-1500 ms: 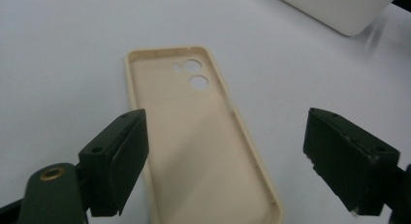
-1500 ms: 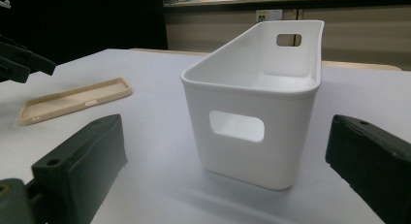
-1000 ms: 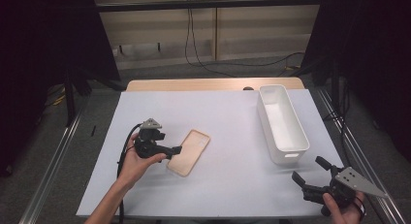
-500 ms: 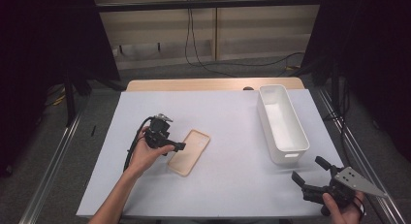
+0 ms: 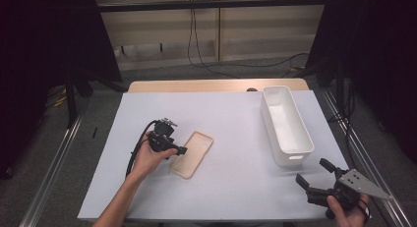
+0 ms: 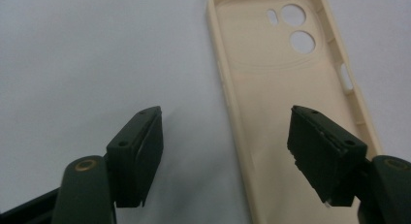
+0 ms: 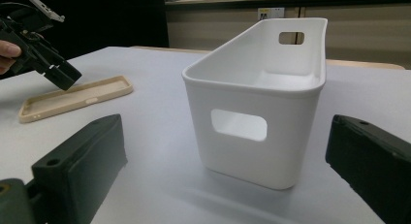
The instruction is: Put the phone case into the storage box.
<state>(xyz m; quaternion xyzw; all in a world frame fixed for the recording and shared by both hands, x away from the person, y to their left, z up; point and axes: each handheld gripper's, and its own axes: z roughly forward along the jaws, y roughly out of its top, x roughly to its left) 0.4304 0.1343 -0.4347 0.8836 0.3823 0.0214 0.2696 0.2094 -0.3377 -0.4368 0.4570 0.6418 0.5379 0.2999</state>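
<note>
On white table (image 5: 236, 114), left gripper (image 6: 225, 153) fingers wide open astride phone case (image 6: 276, 88) edge

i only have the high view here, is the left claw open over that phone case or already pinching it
Observer: Open. The left gripper view shows the left claw with its jaws spread wide, one over the bare table, the other over the phone case.
Operator: which way up is the case
Observer: Hollow side up; the raised rim and the camera cutouts show in that view.
Operator: and the right claw
Observer: The right claw is open too, and its own view looks at the near end of the white bin, which has a handle slot.
</note>
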